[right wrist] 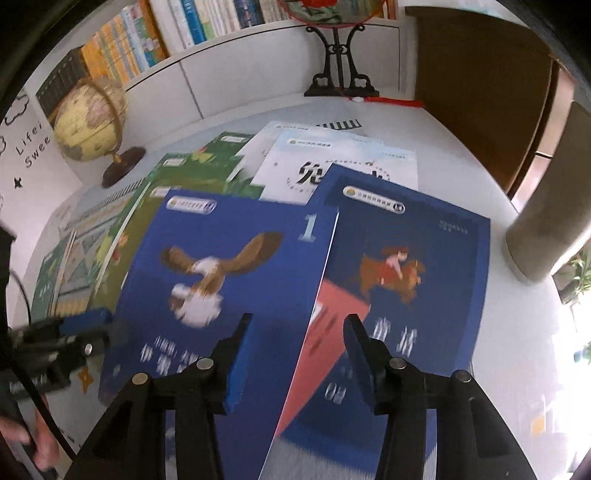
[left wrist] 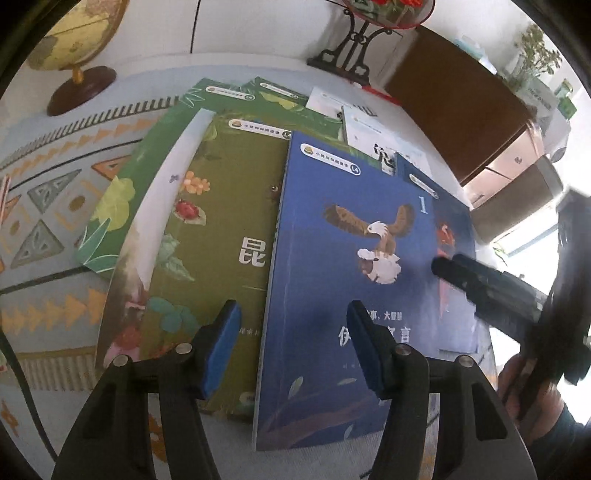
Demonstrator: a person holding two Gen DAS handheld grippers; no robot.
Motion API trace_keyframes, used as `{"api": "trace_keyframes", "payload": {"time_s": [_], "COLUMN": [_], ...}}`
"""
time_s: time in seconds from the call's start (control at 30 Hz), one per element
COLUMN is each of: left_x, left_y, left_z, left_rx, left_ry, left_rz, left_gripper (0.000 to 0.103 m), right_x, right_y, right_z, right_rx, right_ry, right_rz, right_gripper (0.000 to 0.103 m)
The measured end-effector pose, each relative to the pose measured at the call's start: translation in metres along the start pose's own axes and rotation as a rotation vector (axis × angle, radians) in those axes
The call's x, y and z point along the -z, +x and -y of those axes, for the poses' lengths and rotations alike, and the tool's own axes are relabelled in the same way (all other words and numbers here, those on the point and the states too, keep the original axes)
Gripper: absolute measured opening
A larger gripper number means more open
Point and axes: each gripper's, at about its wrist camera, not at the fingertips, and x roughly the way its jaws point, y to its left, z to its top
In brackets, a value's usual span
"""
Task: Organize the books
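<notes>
1. Below the left wrist camera, the left gripper points steeply down at a spread of overlapping books on a white tabletop.
2. Its blue-padded fingers stand apart with a clear gap; the left edge of the blue eagle book lies under that gap, but the pads press on nothing.
3. The eagle book lies topmost, overlapping an olive-green insect book on its left, which in turn covers a brighter green leaf-patterned book.
4. Beyond them lie white-covered books, and a second blue book shows past the eagle book's right edge.
5. A patterned mat lies at the left, a globe stands at the far left, and the right gripper enters blurred from the right, its tip over the blue covers.
6. Seen from the right wrist camera, the right gripper also has its fingers parted, straddling the right edge of the eagle book where it overlaps the blue horse-rider book; the pads do not visibly clamp either.
7. White-covered books lie behind, green books to the left.
8. The left gripper appears at the left edge beside the eagle book; a bookshelf and a globe stand at the back.
</notes>
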Motion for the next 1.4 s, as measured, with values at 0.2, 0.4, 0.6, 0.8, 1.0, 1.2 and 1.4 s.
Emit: {"api": "trace_keyframes", "payload": {"time_s": [0.2, 0.4, 0.6, 0.8, 1.0, 1.2, 1.4], "left_x": [0.002, 0.007, 0.021, 0.027, 0.033, 0.035, 0.032], "left_y": [0.004, 0.004, 0.001, -0.001, -0.004, -0.006, -0.034], "left_z": [0.014, 0.020, 0.023, 0.023, 0.023, 0.021, 0.008], "left_rx": [-0.083, -0.114, -0.113, -0.092, -0.061, -0.035, 0.207], "left_ry": [0.081, 0.090, 0.086, 0.074, 0.071, 0.058, -0.076], "left_rz": [-0.008, -0.013, -0.038, -0.040, -0.050, -0.055, -0.019], "left_gripper": [0.056, 0.056, 0.059, 0.059, 0.059, 0.059, 0.059], "right_x": [-0.023, -0.030, -0.009, 0.040, 0.063, 0.067, 0.059], "right_y": [0.022, 0.023, 0.010, -0.005, -0.012, -0.017, -0.038], "right_z": [0.017, 0.010, 0.000, -0.003, -0.011, -0.007, 0.002], "right_rx": [-0.022, -0.057, -0.067, -0.132, -0.187, -0.216, -0.295], "right_ry": [0.032, -0.011, -0.023, -0.001, 0.044, 0.128, 0.188], "right_rz": [-0.010, -0.012, -0.048, -0.115, -0.126, -0.107, -0.046], "right_gripper": [0.047, 0.047, 0.047, 0.047, 0.048, 0.048, 0.048]}}
